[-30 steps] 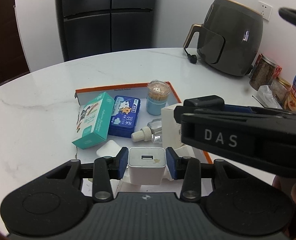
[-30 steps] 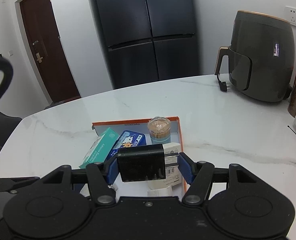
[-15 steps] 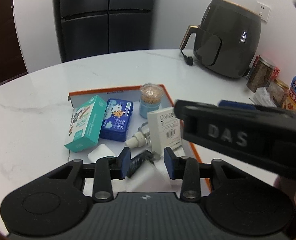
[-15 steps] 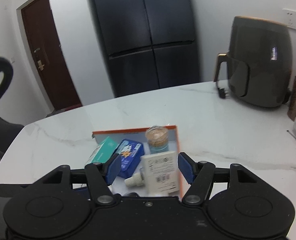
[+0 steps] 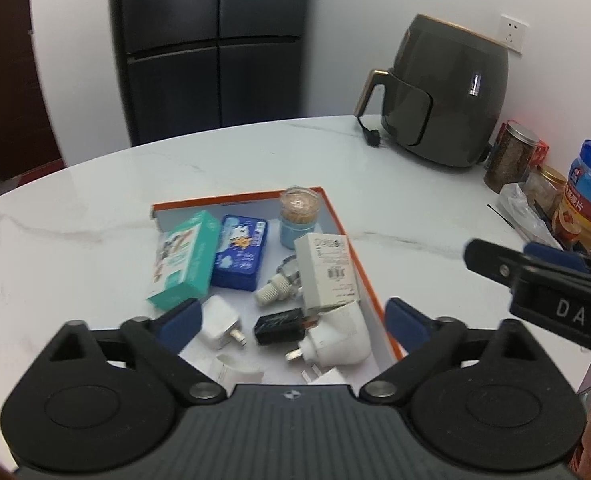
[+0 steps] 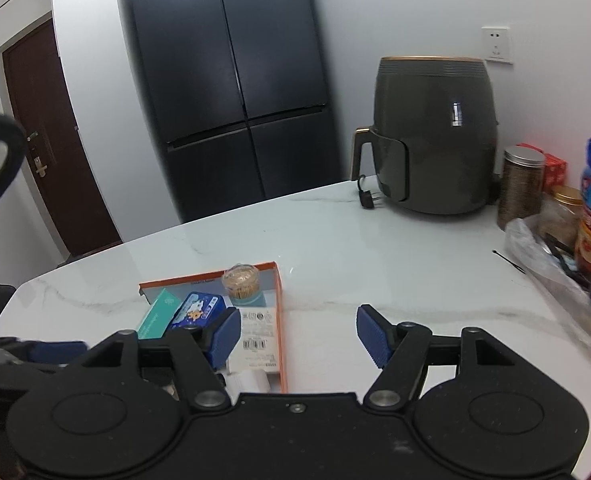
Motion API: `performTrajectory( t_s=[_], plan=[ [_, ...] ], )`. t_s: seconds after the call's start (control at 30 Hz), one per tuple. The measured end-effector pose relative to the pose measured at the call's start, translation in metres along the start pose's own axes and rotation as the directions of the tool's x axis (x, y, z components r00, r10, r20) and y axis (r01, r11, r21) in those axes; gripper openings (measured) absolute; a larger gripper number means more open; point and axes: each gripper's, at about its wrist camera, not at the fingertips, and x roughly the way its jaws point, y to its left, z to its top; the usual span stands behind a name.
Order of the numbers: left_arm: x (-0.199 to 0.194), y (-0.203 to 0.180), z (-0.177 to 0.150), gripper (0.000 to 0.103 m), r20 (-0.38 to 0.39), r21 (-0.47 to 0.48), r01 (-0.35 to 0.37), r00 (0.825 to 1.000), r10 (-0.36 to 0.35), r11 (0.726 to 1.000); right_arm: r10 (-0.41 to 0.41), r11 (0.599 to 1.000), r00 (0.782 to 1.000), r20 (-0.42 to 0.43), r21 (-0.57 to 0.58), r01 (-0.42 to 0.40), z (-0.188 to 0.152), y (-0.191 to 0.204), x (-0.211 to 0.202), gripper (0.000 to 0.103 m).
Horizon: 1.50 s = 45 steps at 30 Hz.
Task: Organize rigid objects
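Note:
An orange-rimmed white tray (image 5: 369,276) on the marble table holds a teal box (image 5: 183,258), a blue tin (image 5: 239,252), a toothpick jar (image 5: 298,214), a white box (image 5: 327,270), a dropper bottle (image 5: 281,280), a black charger (image 5: 281,324) and two white chargers (image 5: 335,340) (image 5: 220,322). My left gripper (image 5: 293,320) is open and empty just above the tray's near end. My right gripper (image 6: 297,334) is open and empty, to the right of the tray (image 6: 281,320); it also shows in the left wrist view (image 5: 543,280).
A dark air fryer (image 5: 443,96) with its plug (image 5: 371,138) stands at the back right. Jars and a plastic bag (image 5: 551,200) crowd the table's right edge. A black fridge (image 6: 231,80) stands behind the table.
My left gripper let go of the white charger and my right gripper let go of the black charger; both now lie in the tray. Both grippers opened wide and pulled back.

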Motion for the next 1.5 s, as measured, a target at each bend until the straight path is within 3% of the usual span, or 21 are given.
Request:
performTrajectory(
  t_s=[0.33,0.53,0.97,1.5],
  plan=[
    [-0.035,0.018,-0.030,0.103,-0.055,-0.030,-0.164,0.985,0.162,0.986,0.012,1.000,0.999,-0.047,-0.010,-0.013,-0.030,0.017,-0.037,0.079],
    [-0.043,0.031,-0.045,0.103,-0.096,-0.081,-0.147,0.986,0.139,0.986,0.023,0.999,0.997,-0.080,-0.026,-0.025,-0.047,0.034,-0.051,0.079],
    [-0.047,0.024,-0.062,0.103,-0.127,-0.060,-0.158,0.981,0.150,0.986,0.002,0.999,0.994,-0.105,-0.049,-0.007,-0.060,0.042,-0.069,0.079],
    [-0.043,0.025,-0.064,0.103,-0.142,-0.068,-0.179,0.976,0.168,0.982,0.012,0.998,0.990,-0.139,-0.067,-0.021,-0.064,0.044,-0.064,0.080]
  ],
)
